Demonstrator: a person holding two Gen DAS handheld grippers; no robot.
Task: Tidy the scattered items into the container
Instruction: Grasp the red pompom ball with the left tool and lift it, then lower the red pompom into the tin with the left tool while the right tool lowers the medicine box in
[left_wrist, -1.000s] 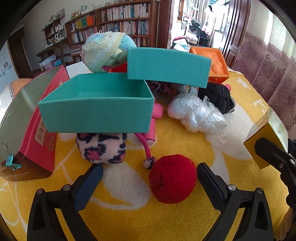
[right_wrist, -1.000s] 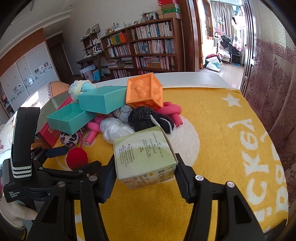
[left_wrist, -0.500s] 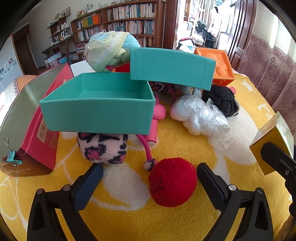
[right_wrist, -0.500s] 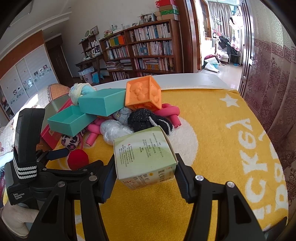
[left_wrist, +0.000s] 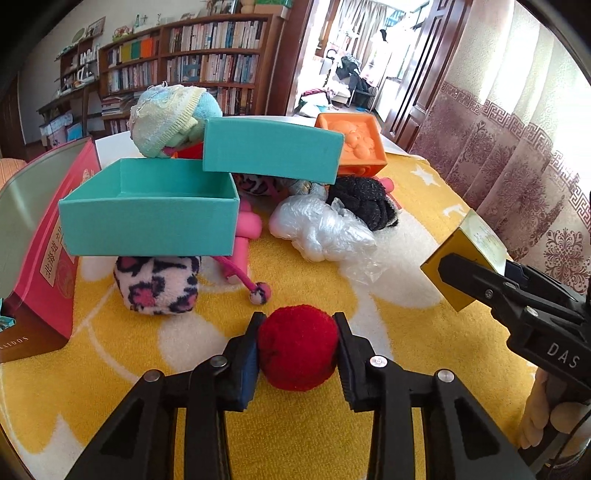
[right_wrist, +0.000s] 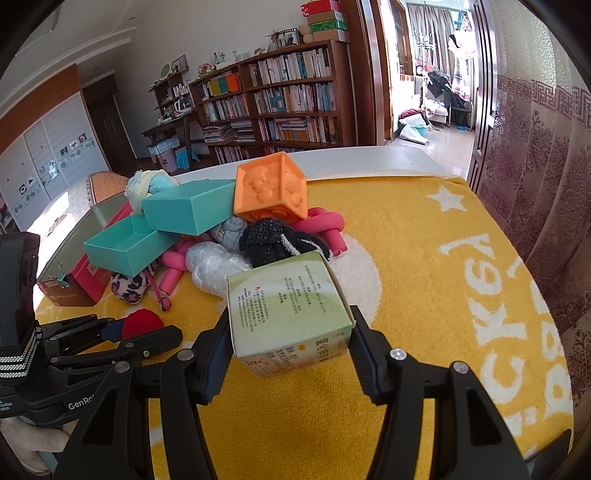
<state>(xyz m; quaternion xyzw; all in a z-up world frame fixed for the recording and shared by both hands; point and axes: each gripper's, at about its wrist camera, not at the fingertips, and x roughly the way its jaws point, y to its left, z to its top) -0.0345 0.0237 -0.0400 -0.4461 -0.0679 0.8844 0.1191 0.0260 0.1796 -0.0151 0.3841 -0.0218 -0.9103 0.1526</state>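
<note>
My left gripper (left_wrist: 297, 328) is shut on a red pompom (left_wrist: 298, 347), low over the yellow towel; it also shows in the right wrist view (right_wrist: 142, 325). My right gripper (right_wrist: 290, 325) is shut on a green and white carton (right_wrist: 286, 308), held above the towel; the carton shows at the right of the left wrist view (left_wrist: 467, 254). An open teal box (left_wrist: 151, 212) rests tilted on a leopard plush (left_wrist: 157, 284), with a second teal box (left_wrist: 271, 149) leaning on the pile behind it.
The pile holds an orange embossed cube (right_wrist: 271, 192), a black knit item (left_wrist: 364, 201), a crumpled clear bag (left_wrist: 321, 229), pink foam tubes (right_wrist: 325, 225) and a pastel knit hat (left_wrist: 168, 118). A red book box (left_wrist: 55, 254) lies at the left.
My left gripper has closed from wide open onto the red pompom. The right gripper still holds the carton and has barely moved.
</note>
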